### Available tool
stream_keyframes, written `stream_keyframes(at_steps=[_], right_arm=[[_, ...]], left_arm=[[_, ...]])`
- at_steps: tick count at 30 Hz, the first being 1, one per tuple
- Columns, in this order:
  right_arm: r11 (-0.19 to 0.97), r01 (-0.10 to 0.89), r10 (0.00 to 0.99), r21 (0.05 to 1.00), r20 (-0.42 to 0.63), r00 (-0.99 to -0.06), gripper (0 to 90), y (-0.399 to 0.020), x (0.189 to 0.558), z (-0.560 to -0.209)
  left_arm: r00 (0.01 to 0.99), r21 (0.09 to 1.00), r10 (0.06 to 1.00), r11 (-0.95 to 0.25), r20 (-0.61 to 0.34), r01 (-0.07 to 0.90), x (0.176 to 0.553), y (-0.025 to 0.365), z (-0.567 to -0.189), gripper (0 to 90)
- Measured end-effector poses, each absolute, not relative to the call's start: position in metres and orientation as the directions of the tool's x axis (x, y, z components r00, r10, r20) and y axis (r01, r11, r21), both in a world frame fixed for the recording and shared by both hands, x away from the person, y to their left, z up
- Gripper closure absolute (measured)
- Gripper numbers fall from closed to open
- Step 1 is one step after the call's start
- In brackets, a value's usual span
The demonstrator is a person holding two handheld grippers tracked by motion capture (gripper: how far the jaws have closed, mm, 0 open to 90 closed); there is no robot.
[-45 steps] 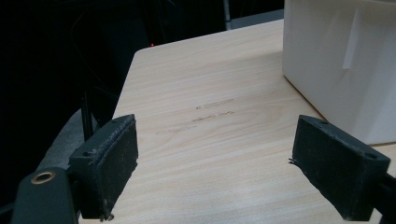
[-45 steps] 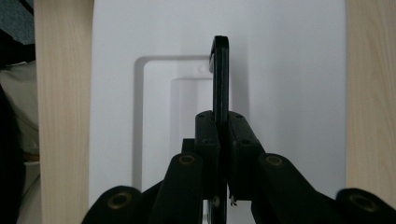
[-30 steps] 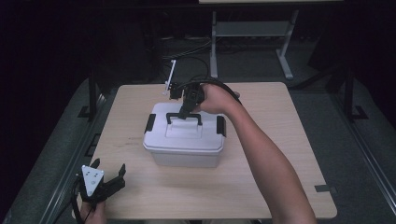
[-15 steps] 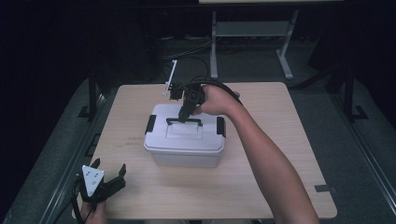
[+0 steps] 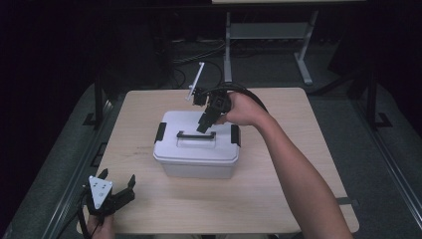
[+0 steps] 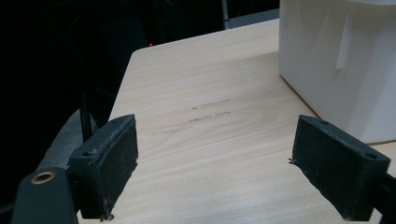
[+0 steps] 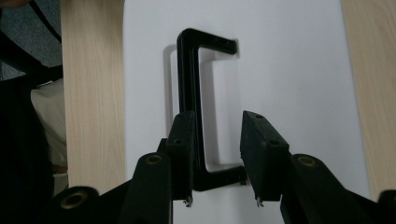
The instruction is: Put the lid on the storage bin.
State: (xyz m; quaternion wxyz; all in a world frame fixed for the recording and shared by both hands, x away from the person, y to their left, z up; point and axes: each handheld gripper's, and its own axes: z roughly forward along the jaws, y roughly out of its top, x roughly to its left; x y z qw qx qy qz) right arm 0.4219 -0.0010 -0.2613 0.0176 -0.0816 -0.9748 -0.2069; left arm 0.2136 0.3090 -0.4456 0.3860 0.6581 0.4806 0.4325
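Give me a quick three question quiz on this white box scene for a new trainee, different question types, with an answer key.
1. True or false: the right gripper has its jaws clamped shut on the black handle of the white box.
2. Multiple choice: where is the left gripper? A) on the box lid; B) low over the near left corner of the table, jaws wide open; C) gripping a side latch.
3. Short answer: is the lid on or off the box?

Key:
1. False. The jaws have just been opening; the handle sits by the left jaw, and a gap shows.
2. B.
3. On.
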Motion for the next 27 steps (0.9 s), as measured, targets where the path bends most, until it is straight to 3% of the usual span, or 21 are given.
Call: stream_keyframes(at_steps=[27], right_arm=[[0.874, 0.264, 0.250, 0.408, 0.088, -0.964, 56.0, -0.054, 0.415, -0.271]], left_arm=[[0.162, 0.924, 0.967, -0.239, 0.198, 0.298, 0.215, 0.310, -0.446, 13.5]])
